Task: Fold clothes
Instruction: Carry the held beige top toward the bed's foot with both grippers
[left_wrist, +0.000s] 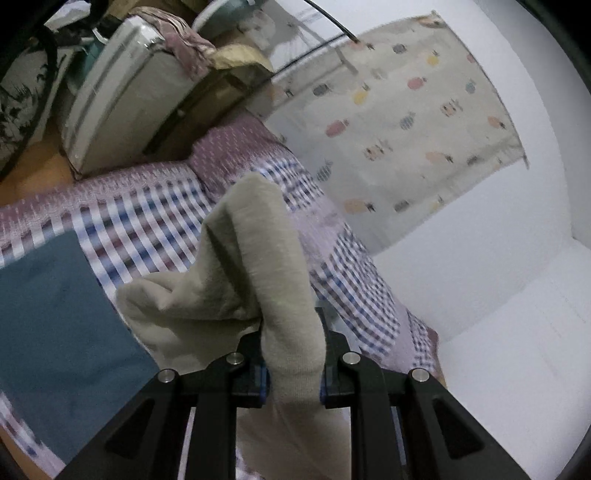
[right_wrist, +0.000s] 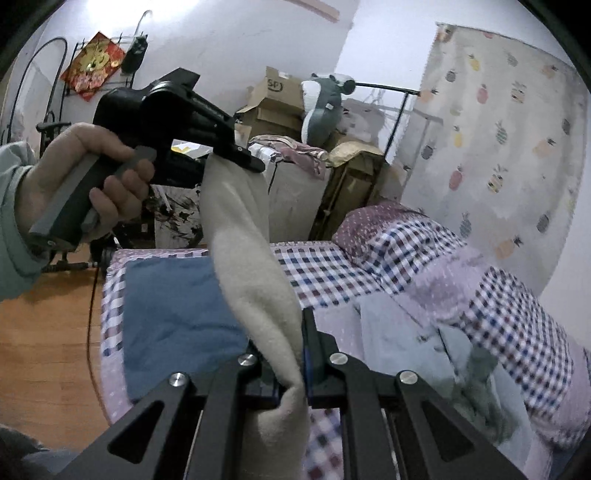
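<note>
A beige knit garment (left_wrist: 258, 251) hangs in the air above the bed, stretched between both grippers. In the left wrist view my left gripper (left_wrist: 293, 343) is shut on one end, and the cloth bunches up over its fingers. In the right wrist view my right gripper (right_wrist: 291, 354) is shut on the other end of the beige garment (right_wrist: 243, 236). From there the cloth runs up and left to the left gripper (right_wrist: 242, 158), which a person's hand (right_wrist: 85, 177) holds higher up. The garment twists along its length.
A checked bedsheet (right_wrist: 388, 236) covers the bed, with a blue cloth (right_wrist: 177, 306) lying flat on its left part. A pale garment (right_wrist: 399, 332) and a grey-green one (right_wrist: 476, 380) lie to the right. Boxes (right_wrist: 273, 103), a white case (left_wrist: 122, 96) and a pineapple-print curtain (right_wrist: 498, 129) stand behind. Wooden floor (right_wrist: 44, 332) lies on the left.
</note>
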